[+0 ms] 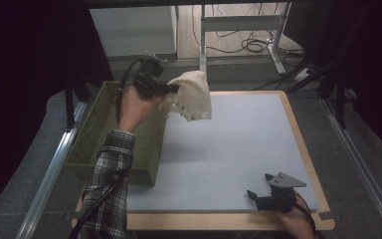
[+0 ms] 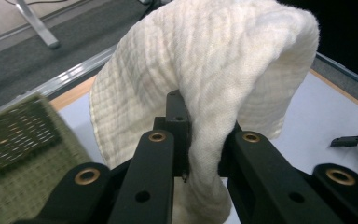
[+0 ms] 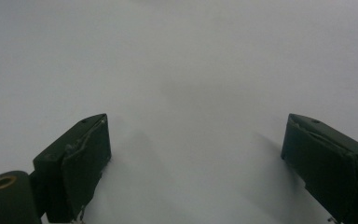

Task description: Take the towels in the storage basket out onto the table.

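Cloth: a cream, waffle-textured cloth [image 1: 194,94] hangs in the air above the far left part of the table, just beside the upper right corner of the green basket; in the left gripper view the cloth [image 2: 205,79] drapes over the jaws like a hood, its folds falling on both sides.
Grip: the left gripper [image 1: 171,88] is pinching a fold of the cloth, the two black jaws pressed onto the fabric between them, as the left gripper [image 2: 200,140] shows close up in its own view.
Left hand: the person's left hand [image 1: 137,104] holds that gripper raised over the basket's far end, a plaid sleeve [image 1: 109,174] running back toward the near edge, with a black cable trailing along it.
Basket: an olive-green perforated basket [image 1: 92,134] stands on the left side of the table, partly over its left edge; its woven wall [image 2: 18,154] lies low at the left of the left gripper view.
Right gripper: the right gripper [image 1: 258,191] rests low at the near right corner of the table, well apart from the cloth, jaws spread wide with nothing between them; the right gripper view shows the right gripper [image 3: 196,154] gaping over bare mat.
Table: a pale blue-grey mat [image 1: 238,144] covers a wooden-edged tabletop [image 1: 303,144].
Surroundings: grey carpet, a metal rail [image 1: 49,174] and cables on the floor beyond.
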